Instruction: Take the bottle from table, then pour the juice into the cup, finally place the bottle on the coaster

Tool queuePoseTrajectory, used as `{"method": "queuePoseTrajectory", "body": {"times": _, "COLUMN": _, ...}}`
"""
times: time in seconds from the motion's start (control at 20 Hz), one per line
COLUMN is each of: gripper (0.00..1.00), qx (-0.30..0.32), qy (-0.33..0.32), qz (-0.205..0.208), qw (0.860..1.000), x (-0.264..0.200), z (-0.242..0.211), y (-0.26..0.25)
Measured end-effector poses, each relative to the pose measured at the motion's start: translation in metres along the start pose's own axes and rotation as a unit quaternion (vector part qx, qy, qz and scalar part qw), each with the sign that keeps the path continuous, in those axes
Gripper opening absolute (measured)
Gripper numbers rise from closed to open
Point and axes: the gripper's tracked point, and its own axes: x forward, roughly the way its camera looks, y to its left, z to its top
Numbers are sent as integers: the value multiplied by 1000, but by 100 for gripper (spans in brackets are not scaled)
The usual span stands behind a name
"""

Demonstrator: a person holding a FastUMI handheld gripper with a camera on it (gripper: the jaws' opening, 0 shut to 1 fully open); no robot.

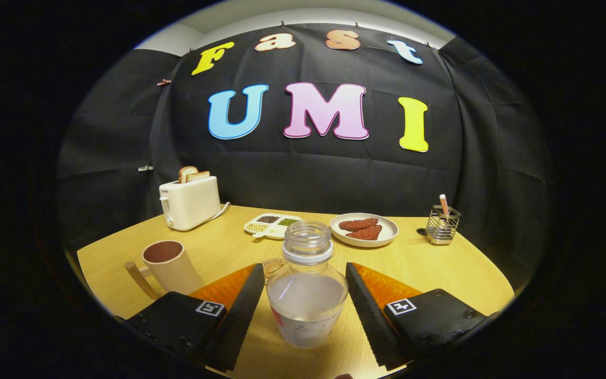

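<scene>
Yellow-wood table leaves bare room around the uncapped bottle, which stands upright between the gripper's spread fingers, untouched on both sides, cup near left.

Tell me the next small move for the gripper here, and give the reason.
Probably close the fingers on the bottle. The gripper is open, its fingers standing either side of the upright, uncapped bottle with a gap on each side, so nothing is gripped yet. The bottle still stands on the table, and the cup waits off to one side, ahead of the fingers.
</scene>
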Motion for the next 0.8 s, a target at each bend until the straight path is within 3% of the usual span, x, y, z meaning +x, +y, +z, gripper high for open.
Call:
{"method": "queuePoseTrajectory", "body": {"times": 0.4, "gripper": 79, "qx": -3, "qy": -3, "qz": 9, "qw": 1000, "x": 12, "z": -4, "y": -1}}
{"method": "queuePoseTrajectory", "body": {"times": 0.8, "gripper": 74, "qx": -53, "qy": 11, "qz": 52, "qw": 997, "x": 19, "z": 4, "y": 10}}
